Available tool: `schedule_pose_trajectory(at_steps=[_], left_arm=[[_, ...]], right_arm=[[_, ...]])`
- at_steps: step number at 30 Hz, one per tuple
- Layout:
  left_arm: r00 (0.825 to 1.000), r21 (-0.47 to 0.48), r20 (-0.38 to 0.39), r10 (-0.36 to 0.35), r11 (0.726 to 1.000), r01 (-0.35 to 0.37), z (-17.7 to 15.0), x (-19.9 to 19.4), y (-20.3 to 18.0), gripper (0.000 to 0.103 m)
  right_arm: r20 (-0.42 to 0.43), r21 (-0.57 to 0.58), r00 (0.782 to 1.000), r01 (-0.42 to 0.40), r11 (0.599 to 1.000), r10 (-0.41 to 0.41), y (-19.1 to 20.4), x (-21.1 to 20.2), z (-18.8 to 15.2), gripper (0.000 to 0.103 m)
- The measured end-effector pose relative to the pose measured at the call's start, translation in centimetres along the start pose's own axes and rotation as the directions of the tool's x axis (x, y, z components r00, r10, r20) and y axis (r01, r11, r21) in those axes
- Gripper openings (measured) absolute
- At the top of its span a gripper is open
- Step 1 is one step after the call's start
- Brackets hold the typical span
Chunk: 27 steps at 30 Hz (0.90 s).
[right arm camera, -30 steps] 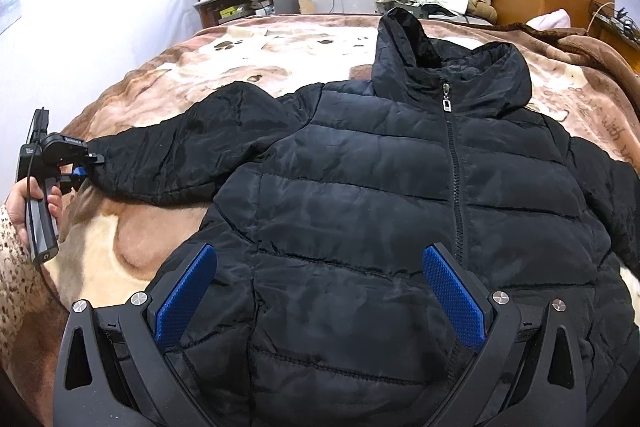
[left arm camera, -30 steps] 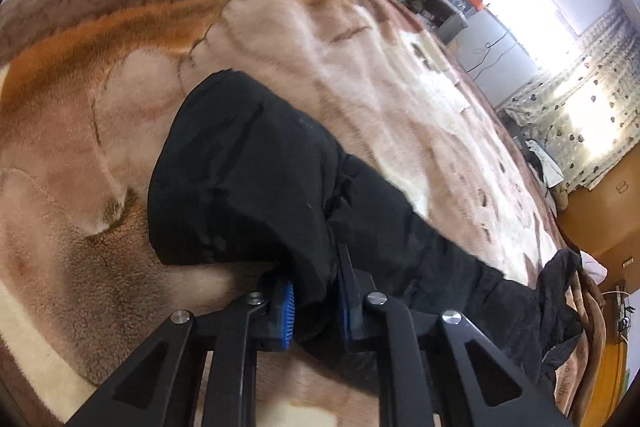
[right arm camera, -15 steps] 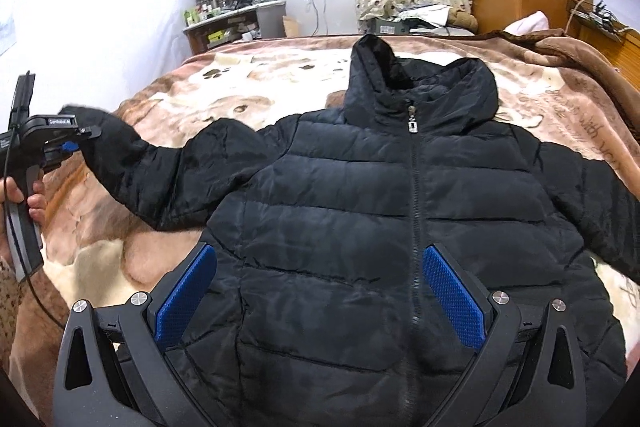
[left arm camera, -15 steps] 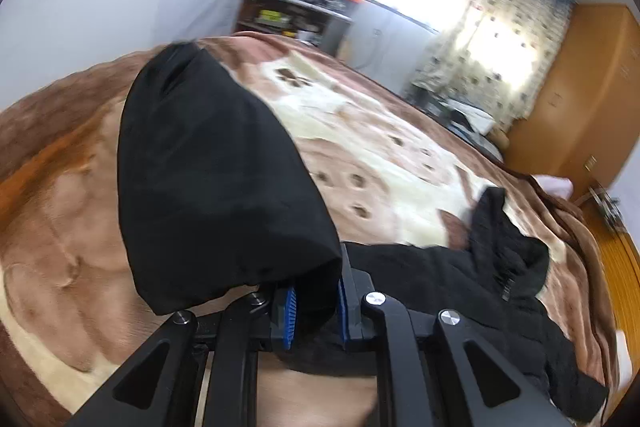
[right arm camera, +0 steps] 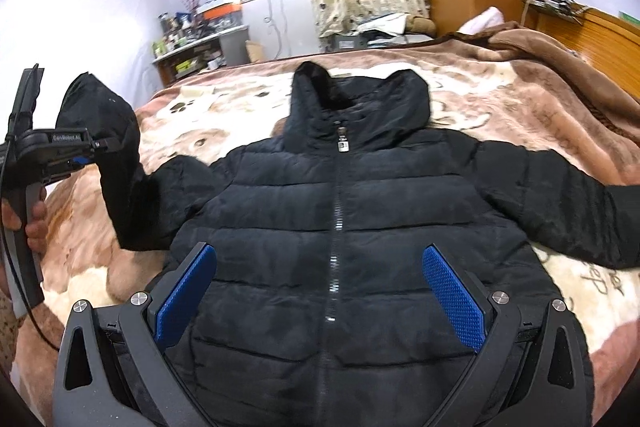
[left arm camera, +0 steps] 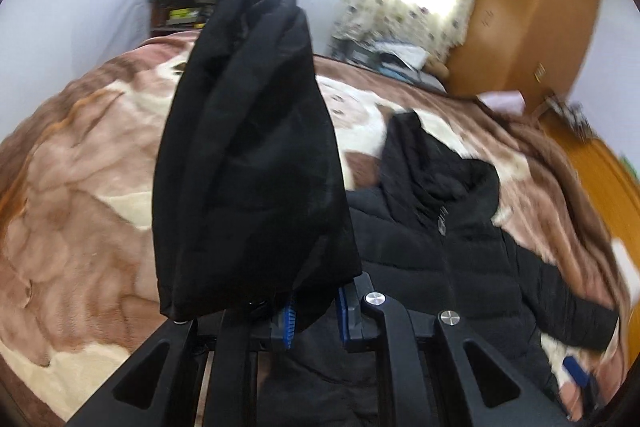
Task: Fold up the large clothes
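Black puffer jacket point(right arm camera: 340, 227) lies front up, zipped, hood toward far end, on brown plush blanket point(right arm camera: 520, 99) covering bed. Sleeve point(left arm camera: 248, 155) lifted off blanket, cuff standing upright, pinched between blue pads of left gripper point(left arm camera: 314, 317), jaws nearly closed on fabric. Hand point(right arm camera: 34, 223) grips handle at left edge. Right gripper point(right arm camera: 320, 291) hovers above jacket hem, jaws wide apart, nothing between them.
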<state>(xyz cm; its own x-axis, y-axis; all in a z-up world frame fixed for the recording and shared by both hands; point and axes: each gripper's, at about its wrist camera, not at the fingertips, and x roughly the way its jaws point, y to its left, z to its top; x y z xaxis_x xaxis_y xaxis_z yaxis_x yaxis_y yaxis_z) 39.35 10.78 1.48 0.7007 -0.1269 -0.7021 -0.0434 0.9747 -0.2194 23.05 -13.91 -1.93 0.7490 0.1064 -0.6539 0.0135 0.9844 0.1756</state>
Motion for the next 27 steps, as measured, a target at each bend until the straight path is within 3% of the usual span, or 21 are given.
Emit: schedule_pose_trajectory(at_steps=[6, 15, 18, 20, 22, 27], left_arm=[[0.995, 0.132, -0.096, 0.001, 0.991, 0.012, -2.7, 3.9, -6.4, 0.016], [0.961, 0.230, -0.268, 0.073, 0.973, -0.010, -7.0, 11.8, -8.9, 0.020], [0.954, 0.195, -0.299, 0.026, 0.980, 0.034, -7.6, 12.4, -8.0, 0.032], [0.948, 0.165, -0.316, -0.044, 0.981, 0.101, -7.6, 12.3, -7.6, 0.057], [0.941, 0.141, -0.319, -0.112, 0.976, 0.163, -7.4, 11.0, -6.7, 0.062], [0.940, 0.075, -0.290, -0.180, 0.975, 0.210, -6.5, 7.1, -3.5, 0.070]], right_arm=[[-0.014, 0.056, 0.999, 0.032, 0.998, -0.032, -3.1, -0.2, -0.8, 0.102], [-0.062, 0.072, 0.994, 0.089, 0.993, -0.084, -6.3, 0.9, -1.8, 0.102], [-0.083, 0.079, 0.992, 0.099, 0.992, -0.093, -6.7, 1.7, -1.9, 0.102], [-0.091, 0.085, 0.992, 0.095, 0.992, -0.087, -6.7, 2.2, -1.9, 0.102], [-0.100, 0.089, 0.992, 0.079, 0.993, -0.070, -6.6, 3.0, -1.5, 0.102], [-0.141, 0.108, 0.990, -0.017, 0.994, 0.032, -5.5, 6.6, -0.2, 0.102]])
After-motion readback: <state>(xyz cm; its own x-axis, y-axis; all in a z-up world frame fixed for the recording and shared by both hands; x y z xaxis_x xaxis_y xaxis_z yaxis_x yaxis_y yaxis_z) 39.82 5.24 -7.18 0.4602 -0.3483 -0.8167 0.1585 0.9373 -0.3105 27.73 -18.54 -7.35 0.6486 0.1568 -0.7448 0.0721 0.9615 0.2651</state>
